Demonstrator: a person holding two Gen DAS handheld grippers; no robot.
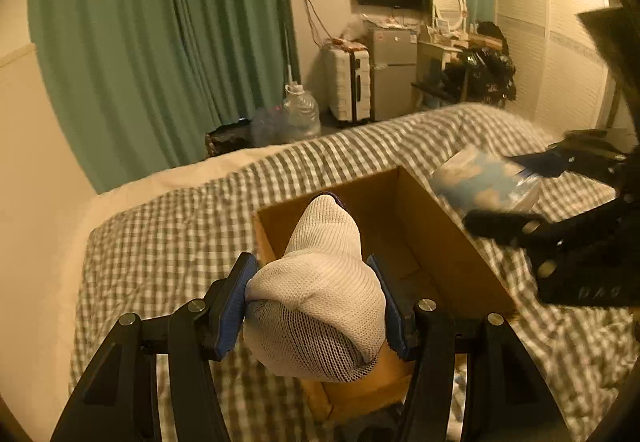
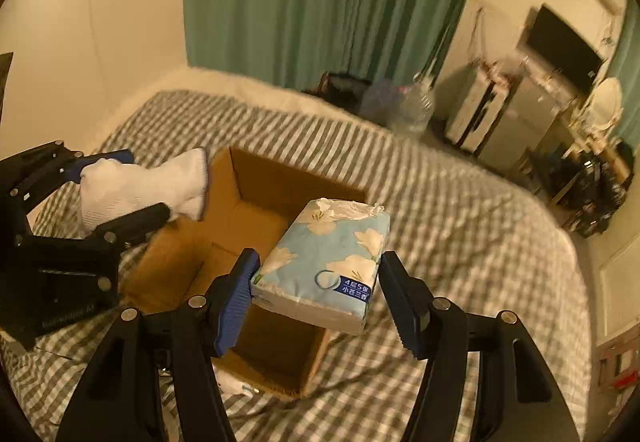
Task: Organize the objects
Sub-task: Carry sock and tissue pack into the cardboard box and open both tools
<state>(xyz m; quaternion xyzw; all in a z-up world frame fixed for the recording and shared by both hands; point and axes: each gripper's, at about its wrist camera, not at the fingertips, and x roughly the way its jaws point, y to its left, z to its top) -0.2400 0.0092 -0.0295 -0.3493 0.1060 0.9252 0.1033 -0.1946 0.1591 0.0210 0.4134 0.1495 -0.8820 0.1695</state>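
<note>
- Two hand-held grippers work over a bed (image 2: 460, 226) with a grey-and-white checked cover, one on each side of an open cardboard box (image 2: 224, 242).
- At the left, the left hand-held gripper (image 1: 312, 296) is clamped on a white sock (image 1: 320, 282); its blue pads press both sides of the bundled knit.
- In the left wrist view the sock's far end, with a dark edge, points out over the box opening; the gripped part is over the box's near wall.
- In the right wrist view the same left hand-held gripper (image 2: 132, 181) shows at the left edge of the picture, with the sock (image 2: 140, 185) beside the box's left wall, near its far left corner.
- The cardboard box (image 1: 440, 242) sits on the bed with its flaps open and its brown inside showing.
- At the right, the right hand-held gripper (image 2: 316, 282) holds a tissue pack (image 2: 324, 262), light blue with white flowers, between its pads.
- The tissue pack is tilted, its far end higher, over the box's right wall and near right corner.
- In the left wrist view the tissue pack (image 1: 480, 181) appears blurred, just right of the box, with the right hand-held gripper (image 1: 516, 193) around it.
</note>
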